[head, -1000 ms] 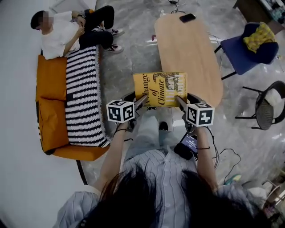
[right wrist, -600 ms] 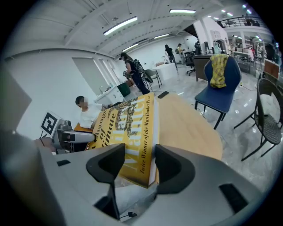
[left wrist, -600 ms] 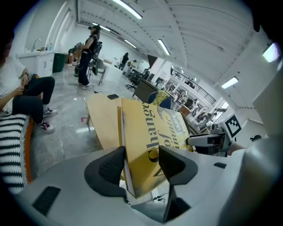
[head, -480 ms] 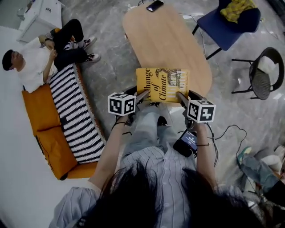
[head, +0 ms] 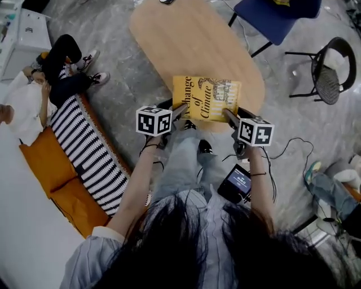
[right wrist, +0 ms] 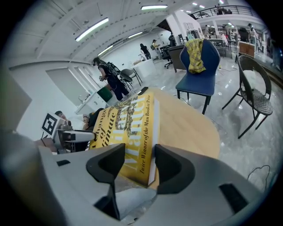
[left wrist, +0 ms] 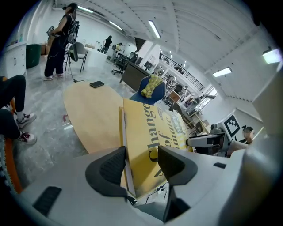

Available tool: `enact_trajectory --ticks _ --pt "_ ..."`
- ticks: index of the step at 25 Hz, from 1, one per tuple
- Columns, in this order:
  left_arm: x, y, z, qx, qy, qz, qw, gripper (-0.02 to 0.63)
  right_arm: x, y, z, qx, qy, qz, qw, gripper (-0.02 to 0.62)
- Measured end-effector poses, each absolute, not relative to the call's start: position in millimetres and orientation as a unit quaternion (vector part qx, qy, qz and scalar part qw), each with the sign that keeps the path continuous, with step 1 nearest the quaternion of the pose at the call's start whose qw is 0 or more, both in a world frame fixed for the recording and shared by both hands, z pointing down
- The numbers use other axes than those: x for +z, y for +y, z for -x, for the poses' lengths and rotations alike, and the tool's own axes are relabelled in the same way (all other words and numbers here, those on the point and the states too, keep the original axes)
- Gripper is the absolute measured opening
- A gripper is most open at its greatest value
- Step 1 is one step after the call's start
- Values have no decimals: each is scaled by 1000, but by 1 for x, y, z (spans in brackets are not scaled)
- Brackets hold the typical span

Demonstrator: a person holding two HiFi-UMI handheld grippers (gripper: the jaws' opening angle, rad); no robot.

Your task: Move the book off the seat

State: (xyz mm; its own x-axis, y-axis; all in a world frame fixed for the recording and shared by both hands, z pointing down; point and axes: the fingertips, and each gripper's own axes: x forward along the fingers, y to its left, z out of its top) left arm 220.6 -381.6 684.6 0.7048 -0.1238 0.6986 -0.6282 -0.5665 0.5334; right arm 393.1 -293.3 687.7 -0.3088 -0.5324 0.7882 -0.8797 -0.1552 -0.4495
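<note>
A yellow book hangs flat between both grippers, above the near end of the oval wooden table. My left gripper is shut on its near left corner, and its jaws have just been closing a little on the book. In the left gripper view, the book sits edge-on between the dark pads of that gripper. My right gripper is shut on the near right corner, and in the right gripper view the book runs out over the tabletop from that gripper. I cannot tell whether the book touches the table.
An orange sofa with a striped blanket stands at the left, with a person sitting at its far end. A blue chair and a black wire chair stand at the far right. A small screen device hangs by my right arm.
Both grippers carried the book forward and down, from beside the table to over its near end. The sofa slid left in the head view.
</note>
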Motion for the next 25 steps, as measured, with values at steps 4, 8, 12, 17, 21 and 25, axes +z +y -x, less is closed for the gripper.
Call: enact_trajectory --ticks 4,8,12,17,21,25 --pt "644 -330 -192 329 -222 -813 426 233 648 -241 -366 536 -616 -552 167 225" --pt "554 -271 -159 280 -328 -802 413 233 565 -222 -345 487 -698 -488 193 224" --pt "500 -247 -144 237 -407 -790 393 233 518 -228 -338 445 -753 -439 204 224" --pt "525 -253 -145 254 -393 -793 389 233 545 -226 -337 465 -736 -451 195 224" --pt "547 -266 -144 262 -381 -794 395 233 568 -237 -334 475 -731 -452 191 224" --pt "558 -280 -144 269 -381 -794 389 232 583 -247 -335 479 -728 -453 188 224"
